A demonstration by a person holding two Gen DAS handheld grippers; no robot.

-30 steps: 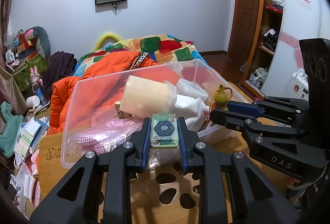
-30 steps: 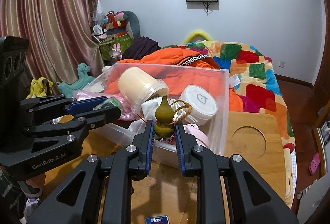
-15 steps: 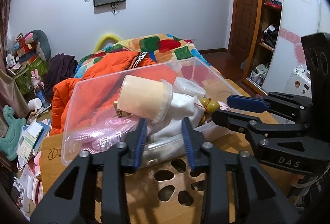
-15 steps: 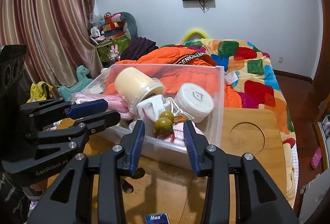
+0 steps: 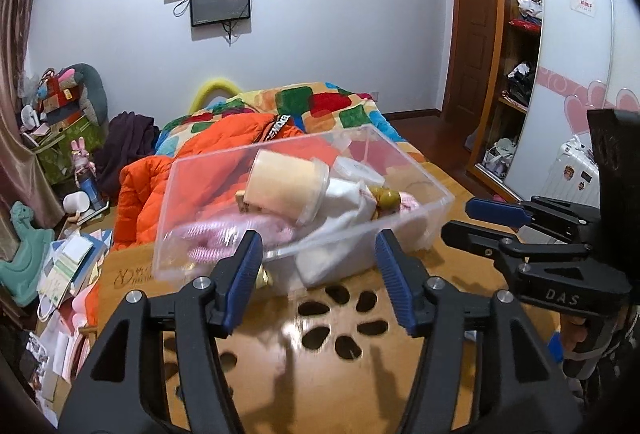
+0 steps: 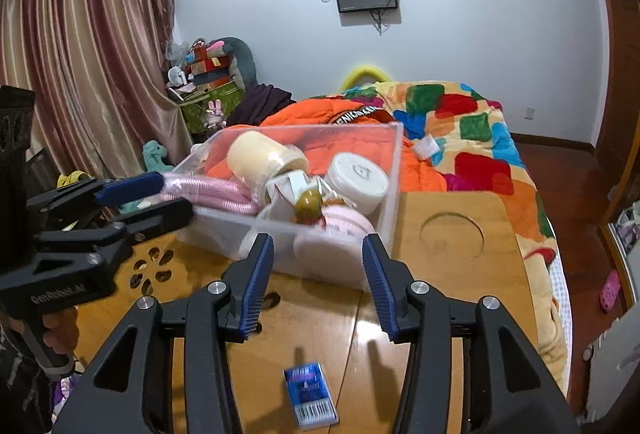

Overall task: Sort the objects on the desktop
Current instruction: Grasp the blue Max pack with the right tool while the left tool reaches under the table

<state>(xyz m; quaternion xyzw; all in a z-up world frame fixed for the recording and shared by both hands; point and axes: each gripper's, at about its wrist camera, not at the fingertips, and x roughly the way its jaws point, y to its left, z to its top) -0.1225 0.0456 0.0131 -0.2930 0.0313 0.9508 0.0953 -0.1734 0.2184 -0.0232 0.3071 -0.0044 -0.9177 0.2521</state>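
A clear plastic bin (image 5: 420, 170) (image 6: 394, 170) stands on the wooden table (image 5: 280, 354) (image 6: 440, 274). It holds a cream jar (image 5: 286, 188) (image 6: 260, 158), a white round tub (image 6: 358, 178), a pink coiled item (image 6: 216, 190), white cloth (image 5: 344, 202) and a small olive gourd (image 5: 386, 198) (image 6: 308, 203). My left gripper (image 5: 318, 260) is open and empty, just in front of the bin. My right gripper (image 6: 318, 262) is open and empty, also in front of the bin. A small blue box (image 6: 310, 398) lies on the table near the right gripper.
A bed with an orange jacket (image 5: 208, 146) and a colourful blanket (image 6: 472, 138) lies behind the table. Clutter and toys sit on the floor at left (image 5: 60, 242). The tabletop has paw-shaped cut-outs (image 5: 340, 322) and a round recess (image 6: 452, 234).
Both grippers opened wide and drew back from the bin. The left let go of the green-flower tile, the right let go of the gourd, which now lies in the bin.
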